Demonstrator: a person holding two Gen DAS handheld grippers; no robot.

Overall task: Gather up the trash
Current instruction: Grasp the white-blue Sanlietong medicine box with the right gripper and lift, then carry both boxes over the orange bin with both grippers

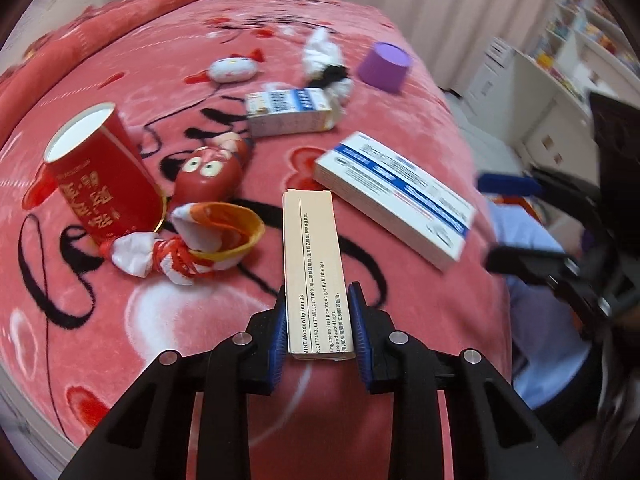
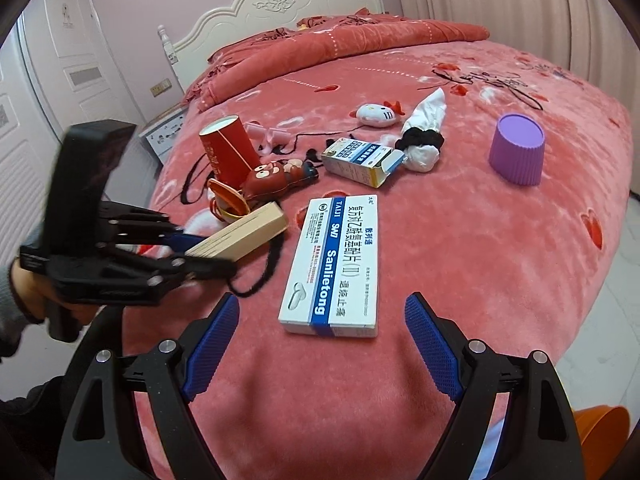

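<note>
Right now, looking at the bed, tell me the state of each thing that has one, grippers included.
Left gripper: shut on the beige lipliner box.
Right gripper: open, empty.
Beige lipliner box: gripped at one end.
Large blue-and-white medicine box: closed, lying flat.
Small medicine box: end flap open, on its side.
Red paper cup: tilted, mouth open.
Purple cup: upside down.

The orange plastic object (image 2: 604,432) is cut off at lower right — the right-edge shelves (image 1: 576,20) are blurred.
</note>
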